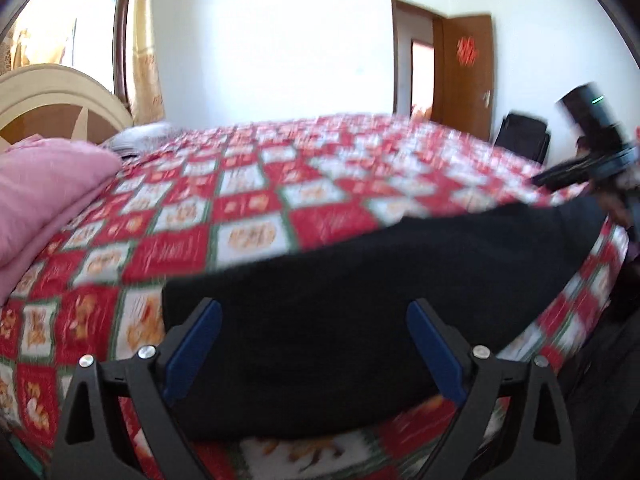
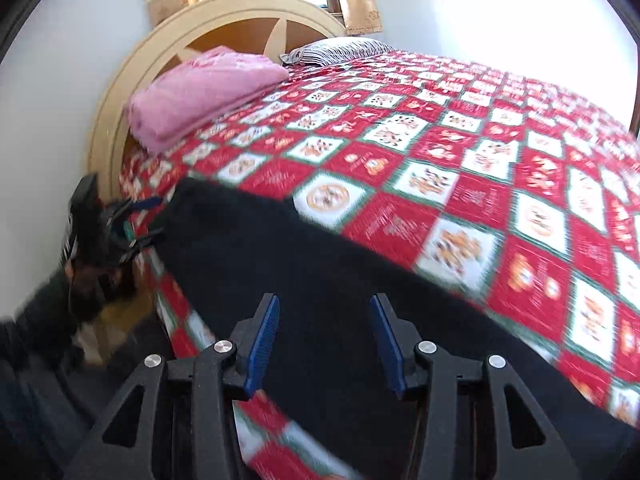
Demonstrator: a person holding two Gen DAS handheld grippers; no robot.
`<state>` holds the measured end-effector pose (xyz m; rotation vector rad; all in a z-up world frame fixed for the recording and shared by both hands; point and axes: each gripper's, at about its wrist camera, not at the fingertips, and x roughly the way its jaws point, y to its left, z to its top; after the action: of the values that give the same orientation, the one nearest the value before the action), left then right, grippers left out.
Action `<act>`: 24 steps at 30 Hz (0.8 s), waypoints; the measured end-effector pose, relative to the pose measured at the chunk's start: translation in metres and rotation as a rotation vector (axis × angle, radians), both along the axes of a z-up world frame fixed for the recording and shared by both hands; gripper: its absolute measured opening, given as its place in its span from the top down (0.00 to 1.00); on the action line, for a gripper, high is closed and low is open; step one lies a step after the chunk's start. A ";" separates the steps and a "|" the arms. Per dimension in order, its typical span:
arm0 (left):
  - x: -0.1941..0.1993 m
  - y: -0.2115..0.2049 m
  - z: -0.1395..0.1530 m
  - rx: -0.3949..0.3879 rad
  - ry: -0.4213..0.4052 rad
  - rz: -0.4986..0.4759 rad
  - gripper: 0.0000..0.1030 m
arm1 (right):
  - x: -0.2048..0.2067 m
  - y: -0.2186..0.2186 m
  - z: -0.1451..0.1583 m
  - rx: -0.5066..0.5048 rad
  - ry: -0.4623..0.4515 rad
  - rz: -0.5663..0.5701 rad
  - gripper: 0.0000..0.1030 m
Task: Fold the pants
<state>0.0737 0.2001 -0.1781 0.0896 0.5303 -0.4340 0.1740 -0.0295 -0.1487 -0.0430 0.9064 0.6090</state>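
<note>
The black pants (image 1: 360, 280) lie along the near edge of the bed, on a red, white and green checked bedspread (image 1: 248, 208), as a long dark strip that runs from one set of tongs to the other. The strip looks flat and even, with straight long edges, which suggests the legs are already laid one over the other; the cloth is too dark to show seams or layers, so I cannot tell how many folds it holds.

The left tongs (image 1: 316, 344) stand wide apart above one end of the strip, blue pads (image 1: 192, 354) clear of the cloth, nothing between them. The right tongs (image 2: 324, 344) stand partly apart above the other end, also holding nothing. Each wrist view catches the other tool at the far end of the strip, so the two hands sit at opposite ends of the garment. That placing fits a lengthwise fold: with a hand at each end, one end can be carried over to meet the other.

Both views are blurred, so the hands are likely in motion, probably between grips. The next move probably calls for a fresh pinch at an end of the strip.

A folded pink blanket (image 2: 204, 92) and a striped pillow (image 2: 340, 50) rest near the curved headboard (image 2: 248, 12), well apart from the pants, leaving the open middle of the bedspread free for folding.
</note>
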 end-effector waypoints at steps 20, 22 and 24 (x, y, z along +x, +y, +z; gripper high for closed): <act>-0.005 -0.038 -0.052 0.023 0.085 -0.108 0.01 | 0.142 0.081 -0.090 0.392 0.426 -0.097 0.74; -0.004 -0.039 -0.053 0.021 0.082 -0.108 0.01 | 0.141 0.085 -0.091 0.397 0.431 -0.087 0.95; -0.004 -0.039 -0.054 0.025 0.076 -0.110 0.00 | 0.138 0.090 -0.085 0.378 0.402 -0.085 0.96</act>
<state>0.0699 0.1608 -0.2325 0.1271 0.6075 -0.5401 0.3124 0.0606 -0.2341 0.4700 1.1594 0.7135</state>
